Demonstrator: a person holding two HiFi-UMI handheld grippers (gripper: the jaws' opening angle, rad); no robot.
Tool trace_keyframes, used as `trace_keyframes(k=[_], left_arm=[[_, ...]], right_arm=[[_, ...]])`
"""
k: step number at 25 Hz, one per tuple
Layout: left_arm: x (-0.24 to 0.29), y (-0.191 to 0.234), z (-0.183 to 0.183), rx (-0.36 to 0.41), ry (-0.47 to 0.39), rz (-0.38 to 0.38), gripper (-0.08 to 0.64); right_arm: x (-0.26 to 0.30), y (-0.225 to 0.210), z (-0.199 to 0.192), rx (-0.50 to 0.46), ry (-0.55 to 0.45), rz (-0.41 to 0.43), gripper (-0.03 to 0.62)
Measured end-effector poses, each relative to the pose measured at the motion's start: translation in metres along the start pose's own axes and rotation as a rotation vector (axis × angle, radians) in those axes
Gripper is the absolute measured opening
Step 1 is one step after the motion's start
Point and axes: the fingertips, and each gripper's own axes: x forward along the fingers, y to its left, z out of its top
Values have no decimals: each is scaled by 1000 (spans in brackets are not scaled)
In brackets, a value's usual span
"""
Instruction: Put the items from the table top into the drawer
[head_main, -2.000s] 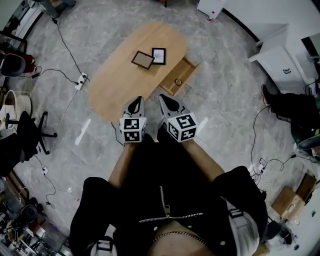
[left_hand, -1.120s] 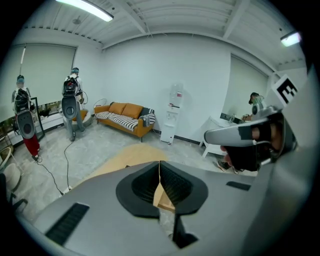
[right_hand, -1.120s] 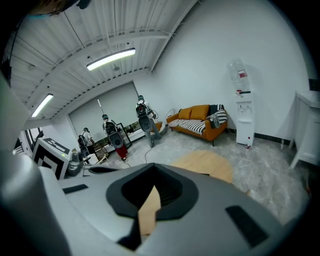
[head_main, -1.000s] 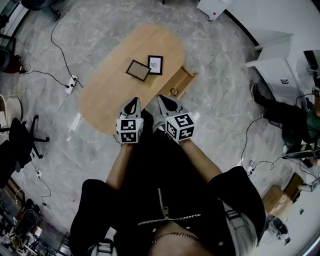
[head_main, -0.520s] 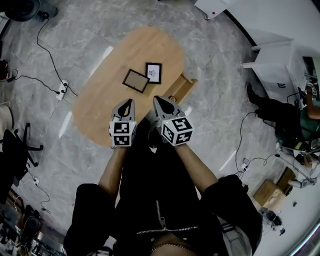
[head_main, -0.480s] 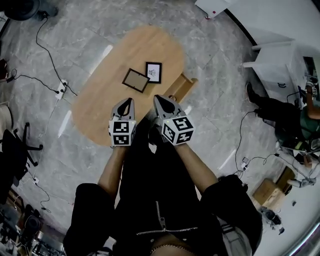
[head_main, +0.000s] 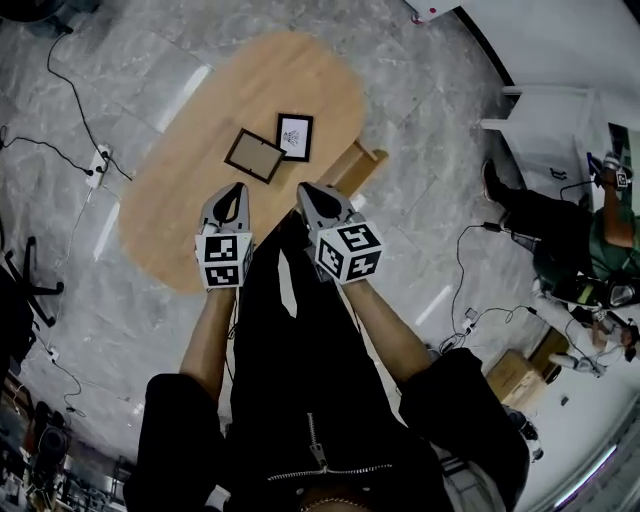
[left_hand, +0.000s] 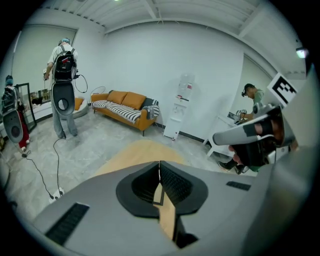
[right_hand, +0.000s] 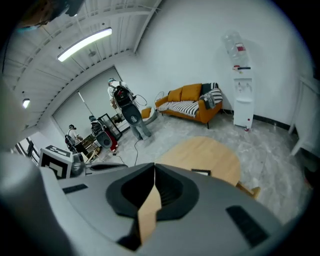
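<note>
Left tongs (head_main: 236, 188) and right tongs (head_main: 305, 190), both shut and empty, had advanced to the oval wooden worktop (head_main: 170, 220). Brown picture frame (head_main: 253, 155) ahead remained untouched; collection not begun.

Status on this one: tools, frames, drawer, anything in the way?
Left tool and right tool shut, empty. Brown frame and black frame lie on the table, untouched. Drawer open. Nothing blocking.

Black zip-front jacket (head_main: 335, 475), black trousers (head_main: 300, 345); grey left tool (head_main: 235, 190) and right tool (head_main: 306, 190), marker cube (head_main: 222, 262) behind each.
</note>
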Motion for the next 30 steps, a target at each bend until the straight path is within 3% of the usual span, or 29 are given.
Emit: trace_keyframes(k=[6,12,22,30], left_arm=[[22,5,-14,-31,1,38,15],[60,10,-38,10,10,56,14],[98,33,-98,-11,17,77,15],[106,52,-121,19,15,87,14]], right_arm=[[19,-18,-22,20,88,53,29],[64,-49,-62,83,136,96,63],[140,-83,-135,154,201,156,107],[179,-96,-176,266,192,212,140]])
